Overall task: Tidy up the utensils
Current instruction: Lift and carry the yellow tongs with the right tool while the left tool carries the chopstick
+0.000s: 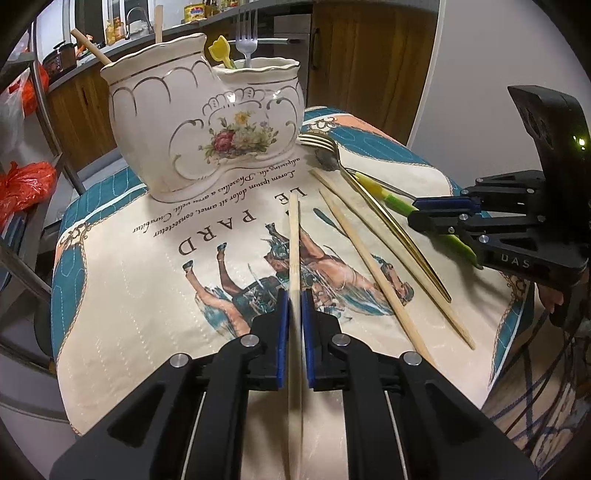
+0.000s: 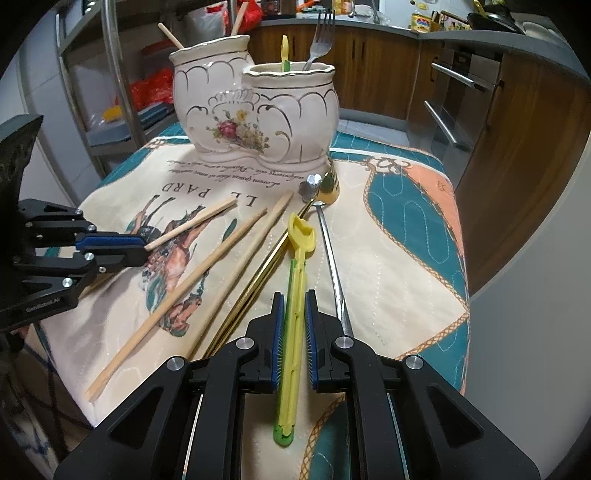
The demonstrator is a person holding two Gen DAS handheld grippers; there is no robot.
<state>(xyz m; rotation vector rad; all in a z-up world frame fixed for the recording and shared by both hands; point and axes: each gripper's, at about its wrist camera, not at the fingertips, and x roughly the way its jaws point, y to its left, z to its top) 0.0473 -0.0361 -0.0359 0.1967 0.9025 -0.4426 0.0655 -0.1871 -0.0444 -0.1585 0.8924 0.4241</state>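
A white floral two-pot ceramic holder (image 1: 207, 122) (image 2: 255, 107) stands at the far end of the printed cloth. Its pots hold wooden sticks, a silver fork (image 1: 246, 35) and a yellow-green plastic utensil. My left gripper (image 1: 294, 295) is shut on a wooden chopstick (image 1: 294, 236) that points toward the holder; it shows in the right wrist view (image 2: 140, 245). My right gripper (image 2: 294, 299) is shut on the handle of a yellow-green plastic spoon (image 2: 297, 280). Two loose chopsticks (image 2: 207, 266), a gold fork (image 1: 373, 206) and a silver spoon (image 2: 332, 258) lie on the cloth.
The cloth (image 1: 122, 280) covers a small table with edges close on all sides. Wooden kitchen cabinets (image 2: 517, 122) and a counter stand behind. A metal rack with red bags (image 1: 26, 188) is on the left.
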